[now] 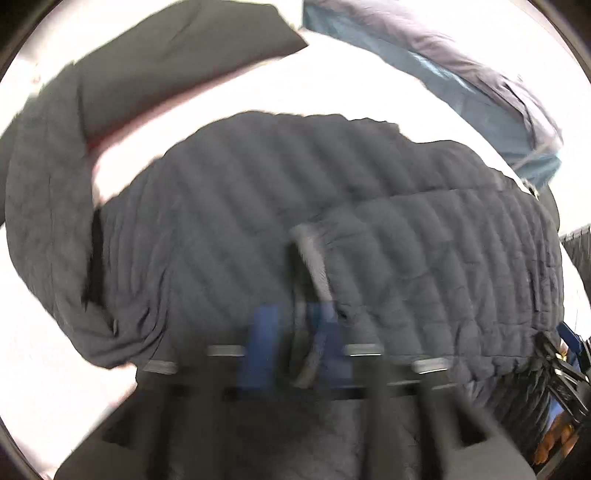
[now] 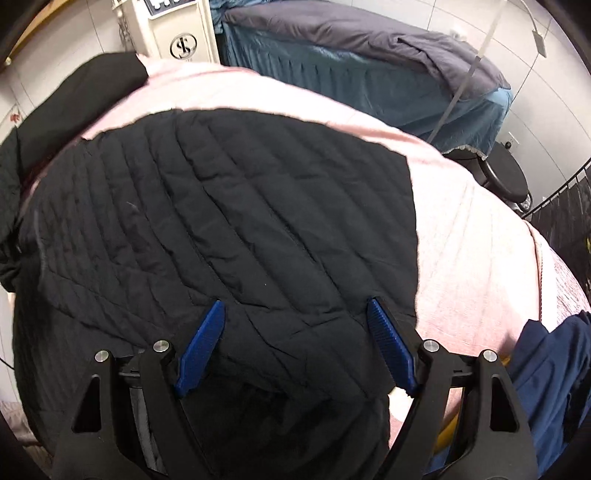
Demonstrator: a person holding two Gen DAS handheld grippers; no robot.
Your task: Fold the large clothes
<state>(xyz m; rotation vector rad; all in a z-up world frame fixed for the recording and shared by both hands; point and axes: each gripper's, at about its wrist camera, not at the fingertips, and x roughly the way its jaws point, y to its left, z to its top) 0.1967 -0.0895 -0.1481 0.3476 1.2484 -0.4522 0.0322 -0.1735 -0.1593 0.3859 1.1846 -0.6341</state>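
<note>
A dark quilted jacket (image 2: pixel 221 229) lies spread across a bed covered in a pink sheet (image 2: pixel 469 236), and it fills most of both wrist views. Over the jacket's near hem hangs the right gripper (image 2: pixel 295 347), released, its blue fingers (image 2: pixel 201 349) spread wide with only flat quilting showing between them and nothing pinched. The left wrist view is smeared with blur: the left gripper (image 1: pixel 299 350) sits low over a folded-over flap of the jacket, and a grey-edged strip of fabric (image 1: pixel 314 266), a cuff or hem, runs down between its blue fingers (image 1: pixel 264 347). The jaws look partly apart, but through the blur I cannot tell whether they are pressing on that strip. Beyond the jacket, toward the far edge of the bed, a second dark garment (image 1: pixel 166 66) lies on the sheet. Farther back stands another bed with a grey quilt (image 2: pixel 354 33) over a teal skirt (image 2: pixel 369 85), and a cream machine (image 2: pixel 177 29) sits left of that.
</note>
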